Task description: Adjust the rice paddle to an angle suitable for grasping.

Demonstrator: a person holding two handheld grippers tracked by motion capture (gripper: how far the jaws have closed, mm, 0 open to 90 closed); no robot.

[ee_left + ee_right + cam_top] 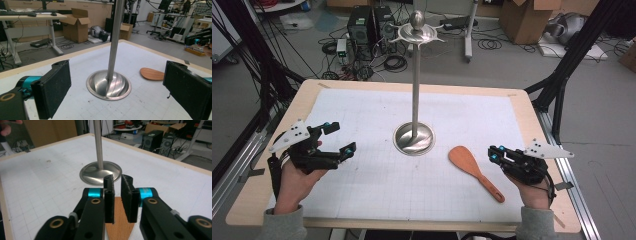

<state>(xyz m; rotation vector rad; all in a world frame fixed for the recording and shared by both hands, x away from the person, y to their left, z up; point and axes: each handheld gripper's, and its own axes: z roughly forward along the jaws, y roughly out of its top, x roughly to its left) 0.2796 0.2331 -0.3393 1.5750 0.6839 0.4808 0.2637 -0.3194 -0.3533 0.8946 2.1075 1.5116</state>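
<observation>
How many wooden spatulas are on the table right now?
1. The wooden spatula lies flat on the white mat, right of the metal stand, beside the right gripper.

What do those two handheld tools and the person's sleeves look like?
Each tool, left and right, is a black frame ending in two flat black jaws with rough pads, joined by turquoise pieces and brass-coloured rings. A pale grey three-cornered plate dotted with small holes sits on top, and a black cable trails back. The sleeves are grey.
</observation>
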